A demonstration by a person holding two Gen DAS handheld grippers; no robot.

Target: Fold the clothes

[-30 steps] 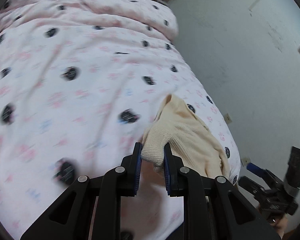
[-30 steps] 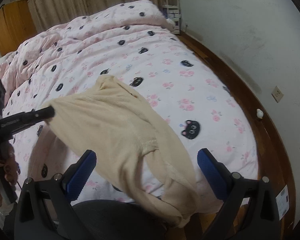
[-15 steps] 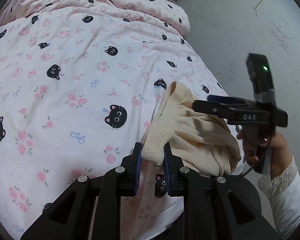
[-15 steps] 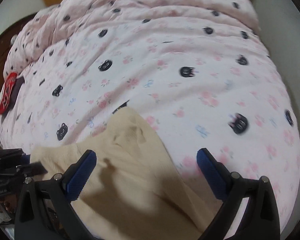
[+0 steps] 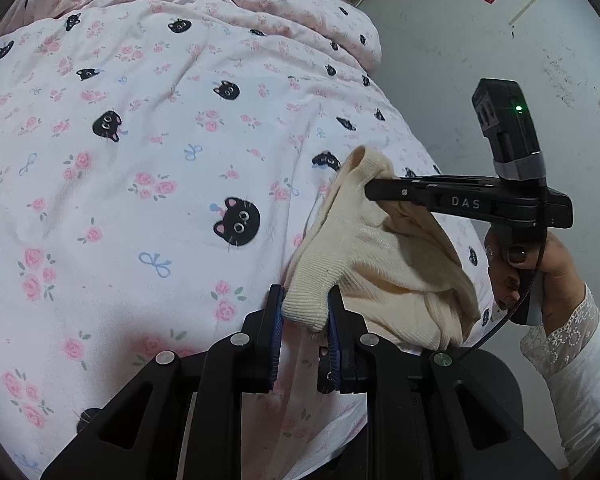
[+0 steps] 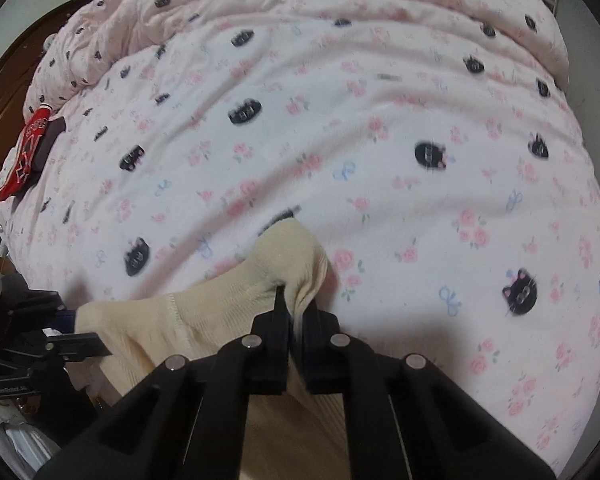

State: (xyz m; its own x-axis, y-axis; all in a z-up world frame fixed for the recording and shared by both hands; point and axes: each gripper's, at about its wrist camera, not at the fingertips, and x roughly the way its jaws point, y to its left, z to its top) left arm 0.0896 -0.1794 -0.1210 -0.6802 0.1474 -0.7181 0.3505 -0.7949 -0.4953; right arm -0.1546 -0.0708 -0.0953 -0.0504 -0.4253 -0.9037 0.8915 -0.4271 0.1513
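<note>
A cream knit garment point(image 5: 384, 256) hangs between both grippers above the near edge of the bed. My left gripper point(image 5: 305, 312) is shut on its ribbed hem corner. In the left wrist view the right gripper point(image 5: 374, 191) comes in from the right, held by a hand, and clamps another part of the cloth. In the right wrist view the right gripper point(image 6: 296, 310) is shut on a fold of the cream garment point(image 6: 228, 300), which sags toward the lower left. The left gripper point(image 6: 80, 340) shows there at the left edge.
The bed carries a pink quilt point(image 5: 160, 140) with black cat faces and roses, bunched up at the far end. A red and black item point(image 6: 28, 156) lies on the bed's left side. A white wall point(image 5: 500, 40) runs along the right. A wooden headboard point(image 6: 4, 92) is at far left.
The right gripper was open and apart from the garment; it has swung in and shut on the cloth. The left gripper keeps its hold on the hem.
</note>
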